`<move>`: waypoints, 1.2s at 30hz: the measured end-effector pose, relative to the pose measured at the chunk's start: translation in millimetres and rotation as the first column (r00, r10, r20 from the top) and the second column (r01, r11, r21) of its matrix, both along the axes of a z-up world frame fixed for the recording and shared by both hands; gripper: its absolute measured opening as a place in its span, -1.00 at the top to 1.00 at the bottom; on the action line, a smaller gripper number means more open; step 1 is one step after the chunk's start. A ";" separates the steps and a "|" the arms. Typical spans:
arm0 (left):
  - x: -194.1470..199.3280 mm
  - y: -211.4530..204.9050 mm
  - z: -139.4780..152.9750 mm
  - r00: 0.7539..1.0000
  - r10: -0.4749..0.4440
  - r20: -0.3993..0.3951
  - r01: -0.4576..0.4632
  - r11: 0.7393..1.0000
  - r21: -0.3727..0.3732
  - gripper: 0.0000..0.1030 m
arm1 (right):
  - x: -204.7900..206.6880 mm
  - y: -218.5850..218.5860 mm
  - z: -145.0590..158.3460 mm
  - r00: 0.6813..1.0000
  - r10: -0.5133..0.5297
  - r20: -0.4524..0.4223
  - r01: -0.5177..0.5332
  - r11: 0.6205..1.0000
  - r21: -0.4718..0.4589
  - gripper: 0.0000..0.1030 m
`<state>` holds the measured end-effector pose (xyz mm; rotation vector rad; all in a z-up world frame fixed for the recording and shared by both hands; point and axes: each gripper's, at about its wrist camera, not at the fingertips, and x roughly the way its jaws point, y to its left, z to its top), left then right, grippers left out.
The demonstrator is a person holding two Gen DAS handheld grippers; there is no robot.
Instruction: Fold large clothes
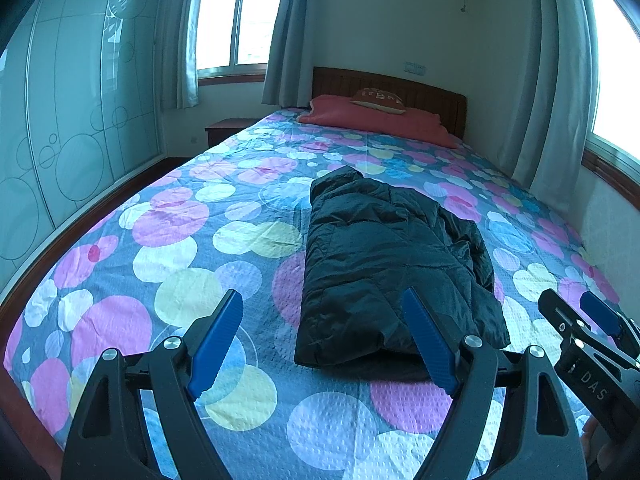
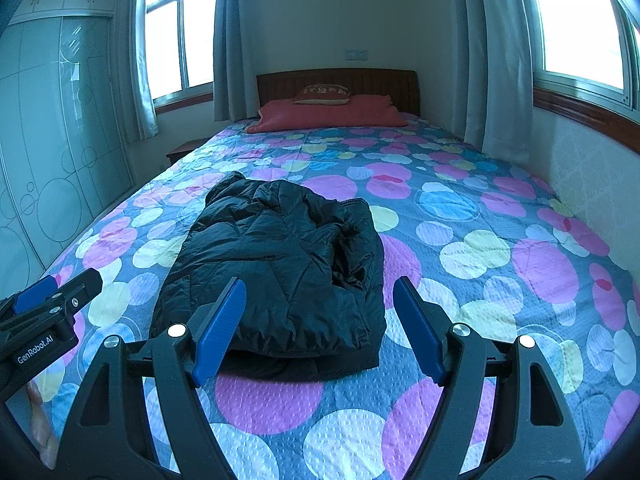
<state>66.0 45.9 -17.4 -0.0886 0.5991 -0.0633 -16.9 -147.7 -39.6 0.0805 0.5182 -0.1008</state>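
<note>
A black puffer jacket (image 1: 384,264) lies folded in a compact bundle on the bed (image 1: 168,264); it also shows in the right wrist view (image 2: 280,264). My left gripper (image 1: 322,336) is open and empty, held above the bedspread just short of the jacket's near edge, its right finger over the bundle's near corner. My right gripper (image 2: 320,324) is open and empty, its jaws spread before the jacket's near edge. The right gripper shows at the right edge of the left wrist view (image 1: 588,320); the left gripper shows at the left edge of the right wrist view (image 2: 52,296).
The bed has a circle-patterned spread (image 2: 480,248), a red pillow (image 2: 328,116) and a wooden headboard (image 2: 336,80) at the far end. A wardrobe (image 1: 60,120) stands along the left. A wall (image 2: 592,176) runs along the right. A nightstand (image 1: 228,128) stands at far left.
</note>
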 end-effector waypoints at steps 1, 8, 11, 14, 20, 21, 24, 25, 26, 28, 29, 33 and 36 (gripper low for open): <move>-0.4 -0.1 0.2 1.000 0.000 0.001 0.000 1.000 -0.001 -0.57 | -0.1 0.2 0.2 1.000 -0.001 0.001 0.001 1.000 0.000 -0.47; -0.5 -0.7 0.3 1.000 0.001 0.004 -0.001 1.000 0.001 -0.57 | -0.1 0.9 -0.1 1.000 0.002 0.000 -0.002 1.000 -0.001 -0.47; 0.3 -1.0 0.8 1.000 0.001 0.005 -0.001 1.000 0.001 -0.57 | -0.1 0.6 -0.3 1.000 0.001 0.001 -0.001 1.000 -0.001 -0.47; 2.8 0.1 1.1 1.000 -0.004 0.007 0.004 1.000 0.000 -0.57 | -0.4 1.7 0.1 1.000 0.001 0.001 -0.001 1.000 -0.001 -0.47; 4.0 0.8 1.4 1.000 -0.007 0.008 0.007 1.000 0.002 -0.57 | -0.1 1.3 -0.4 1.000 0.001 0.002 -0.001 1.000 -0.001 -0.47; 4.3 0.8 1.6 1.000 -0.008 0.009 0.008 1.000 0.002 -0.57 | -0.3 1.8 -0.2 1.000 0.000 0.002 0.000 1.000 -0.001 -0.47; 5.2 1.3 2.1 1.000 -0.009 0.009 0.009 1.000 0.003 -0.57 | -0.2 1.9 -0.2 1.000 0.001 0.001 -0.001 1.000 -0.001 -0.47; 5.7 1.1 2.4 1.000 -0.010 0.009 0.009 1.000 0.005 -0.57 | -0.3 2.2 -0.2 1.000 0.000 0.002 0.000 1.000 -0.001 -0.47; 5.1 0.9 2.1 1.000 -0.009 0.009 0.009 1.000 0.005 -0.57 | 0.0 1.6 -0.4 1.000 0.000 0.001 0.000 1.000 -0.001 -0.47; 5.6 1.2 2.2 1.000 -0.009 0.010 0.009 1.000 0.010 -0.57 | -0.3 2.1 -0.3 1.000 0.000 0.002 0.000 1.000 0.000 -0.47; 6.0 1.4 2.4 1.000 -0.008 0.012 0.008 1.000 0.015 -0.57 | -0.3 2.3 -0.2 1.000 0.000 0.002 0.000 1.000 0.000 -0.47; 5.7 2.2 3.3 1.000 -0.020 0.023 0.019 1.000 0.021 -0.57 | -0.4 2.2 -0.3 1.000 0.000 0.002 0.000 1.000 -0.001 -0.47; 5.1 1.5 4.7 0.999 -0.023 0.037 0.022 0.999 0.033 -0.58 | 0.0 1.3 -0.7 1.000 0.001 0.001 -0.001 1.000 -0.002 -0.47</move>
